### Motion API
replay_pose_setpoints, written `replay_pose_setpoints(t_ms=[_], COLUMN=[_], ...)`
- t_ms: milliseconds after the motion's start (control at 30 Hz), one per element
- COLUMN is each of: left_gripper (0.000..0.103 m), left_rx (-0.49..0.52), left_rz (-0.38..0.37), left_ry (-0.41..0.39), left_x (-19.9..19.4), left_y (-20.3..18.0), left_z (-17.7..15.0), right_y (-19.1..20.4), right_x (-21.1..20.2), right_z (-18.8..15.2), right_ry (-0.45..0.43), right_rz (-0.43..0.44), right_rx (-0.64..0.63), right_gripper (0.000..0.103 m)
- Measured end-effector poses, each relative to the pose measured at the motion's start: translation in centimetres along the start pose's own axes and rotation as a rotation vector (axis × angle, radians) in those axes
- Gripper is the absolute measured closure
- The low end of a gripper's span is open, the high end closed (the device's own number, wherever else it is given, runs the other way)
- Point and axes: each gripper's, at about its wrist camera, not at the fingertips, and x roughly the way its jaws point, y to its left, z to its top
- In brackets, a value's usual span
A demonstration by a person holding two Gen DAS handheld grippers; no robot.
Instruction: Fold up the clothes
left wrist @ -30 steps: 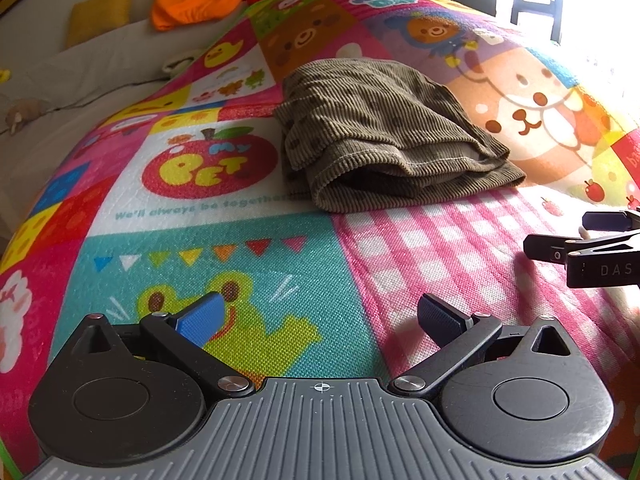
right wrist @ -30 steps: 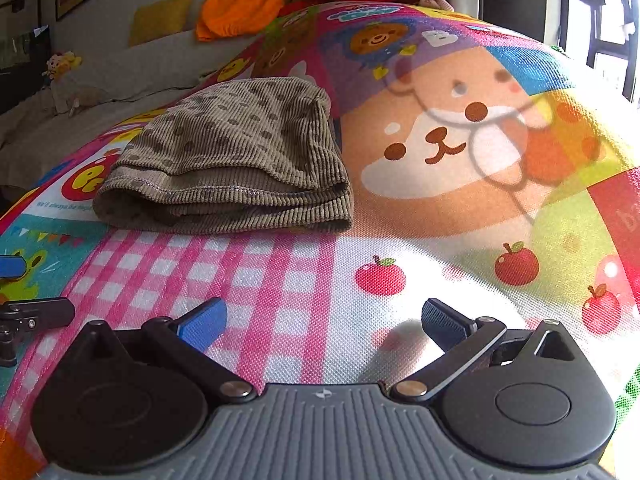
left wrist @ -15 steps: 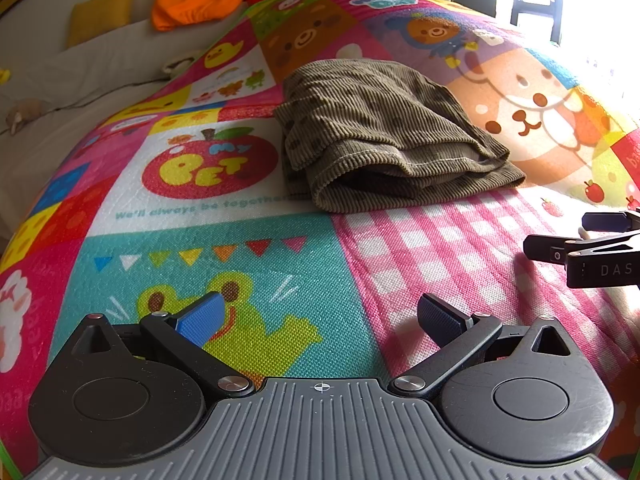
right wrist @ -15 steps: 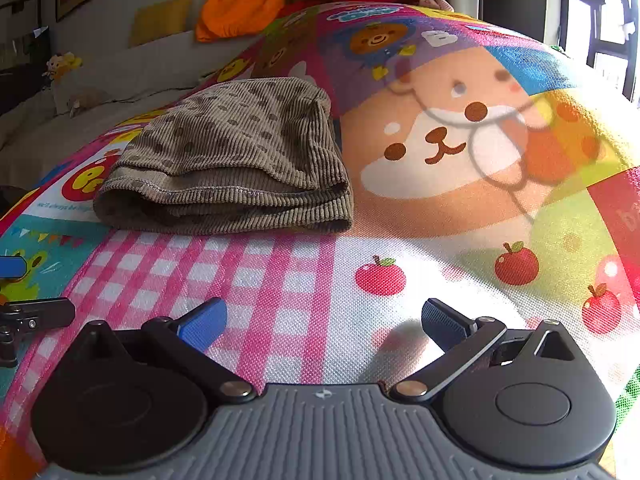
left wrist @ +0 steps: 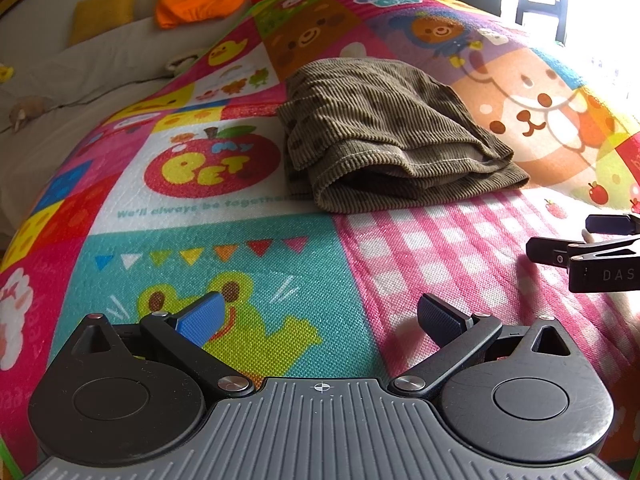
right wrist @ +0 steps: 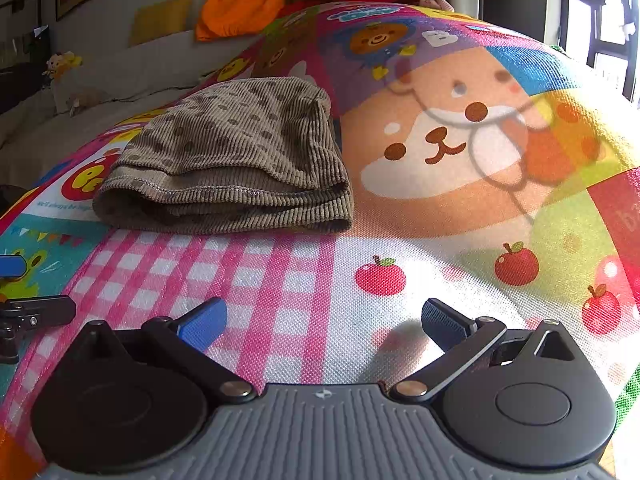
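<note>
folded corduroy garment (left wrist: 392,136) on cartoon mat (left wrist: 224,240), both grippers' fingers spread

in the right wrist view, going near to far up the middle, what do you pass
right gripper, open → pink checked patch of the mat → folded brown corduroy garment → orange cushion at the back

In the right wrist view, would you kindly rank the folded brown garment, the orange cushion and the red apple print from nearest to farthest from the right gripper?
1. Red apple print, just ahead of the right gripper.
2. Folded brown garment, ahead, left.
3. Orange cushion, at the back.
</note>
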Motion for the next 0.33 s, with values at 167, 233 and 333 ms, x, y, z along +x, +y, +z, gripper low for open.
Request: replay_pose_setpoints(t_ms=[167,233,333], left_gripper=[0.000,0.000,0.000], left_rx=[-0.001,-0.002,-0.020], left_rz=[-0.001,-0.004,-0.033], left_ry=[0.000,-0.001,-0.009], left_x=[-0.05,-0.09,-0.29], left_y=[0.03,0.11,0.69], left_z=[-0.01,-0.02,0.07], right_y=[-0.01,-0.13,-0.25], right_x=[-0.06,-0.02,-0.22], right_z=[0.00,0.03,-0.02], right_ry=[0.000,-0.001,-0.004], right_rz=[0.000,0.007,0.029], right_rx=[-0.003,-0.010,-0.042], right_gripper=[0.000,0.000,0.000])
